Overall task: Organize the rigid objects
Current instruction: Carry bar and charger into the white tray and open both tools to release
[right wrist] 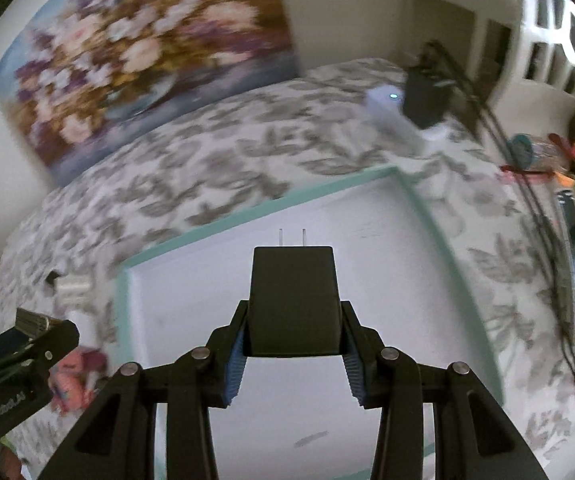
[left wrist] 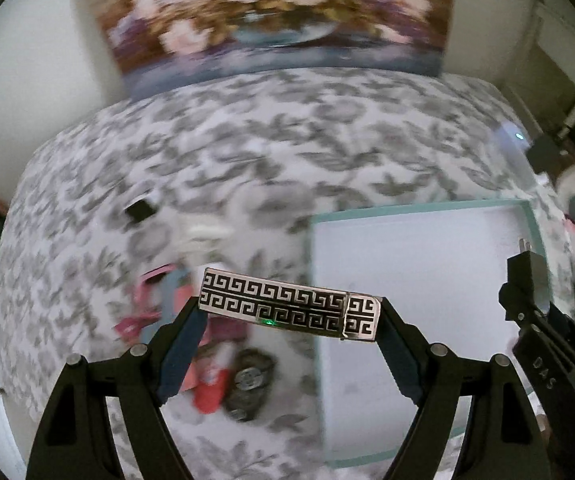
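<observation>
My left gripper [left wrist: 289, 312] is shut on a silver bar with a black key pattern [left wrist: 287, 305], held crosswise above the patterned tablecloth, left of the white tray [left wrist: 407, 264] with a teal rim. My right gripper [right wrist: 293, 340] is shut on a black plug adapter [right wrist: 293, 300], prongs pointing forward, above the tray [right wrist: 407, 264]. The right gripper and adapter [left wrist: 527, 280] also show at the right edge of the left wrist view. The left gripper [right wrist: 43, 326] shows at the left in the right wrist view.
Pink, red and dark items [left wrist: 223, 360] lie on the cloth under the left gripper, with a small black object [left wrist: 140, 210] and a white one [left wrist: 207, 234] beyond. A floral painting [left wrist: 279, 20] leans at the table's back. A white device [right wrist: 391, 114] and colourful clutter [right wrist: 567, 200] sit at the right.
</observation>
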The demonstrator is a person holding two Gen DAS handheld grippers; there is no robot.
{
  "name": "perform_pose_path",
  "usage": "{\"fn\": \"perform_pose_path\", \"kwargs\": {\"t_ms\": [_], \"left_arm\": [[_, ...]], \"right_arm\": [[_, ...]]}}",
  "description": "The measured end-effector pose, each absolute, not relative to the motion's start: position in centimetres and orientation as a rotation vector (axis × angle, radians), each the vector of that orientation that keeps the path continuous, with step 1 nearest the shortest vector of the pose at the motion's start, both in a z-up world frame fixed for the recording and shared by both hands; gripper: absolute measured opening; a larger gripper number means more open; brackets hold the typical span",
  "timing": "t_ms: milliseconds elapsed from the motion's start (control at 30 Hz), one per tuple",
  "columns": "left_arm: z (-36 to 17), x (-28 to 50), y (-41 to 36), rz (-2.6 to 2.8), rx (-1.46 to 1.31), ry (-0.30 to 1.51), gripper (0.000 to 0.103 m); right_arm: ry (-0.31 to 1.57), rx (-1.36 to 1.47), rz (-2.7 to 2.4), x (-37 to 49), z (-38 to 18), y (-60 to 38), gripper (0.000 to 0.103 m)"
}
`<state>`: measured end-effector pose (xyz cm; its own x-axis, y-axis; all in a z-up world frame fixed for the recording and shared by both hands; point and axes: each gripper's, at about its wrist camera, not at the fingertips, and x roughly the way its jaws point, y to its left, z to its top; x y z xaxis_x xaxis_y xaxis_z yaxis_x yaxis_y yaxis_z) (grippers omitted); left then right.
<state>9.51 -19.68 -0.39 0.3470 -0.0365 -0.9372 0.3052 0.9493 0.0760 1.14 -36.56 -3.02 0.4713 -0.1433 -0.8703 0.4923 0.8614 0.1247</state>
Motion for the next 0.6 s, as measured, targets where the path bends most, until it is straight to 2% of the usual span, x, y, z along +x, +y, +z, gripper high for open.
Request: {"fn": "perform_pose_path", "kwargs": {"t_ms": [267, 600], "left_arm": [[-2.4, 9.9, -24.7, -0.299, 0.297, 1.204, 0.084], [-5.3, 10.5, -26.5, -0.322, 0.295, 1.234, 0.084]], "right_arm": [[1.044, 0.398, -0.452, 0.9, -4.7, -39.3, 0.045], [1.094, 0.384, -0.443, 1.6, -6.4, -39.3, 0.045]]}}
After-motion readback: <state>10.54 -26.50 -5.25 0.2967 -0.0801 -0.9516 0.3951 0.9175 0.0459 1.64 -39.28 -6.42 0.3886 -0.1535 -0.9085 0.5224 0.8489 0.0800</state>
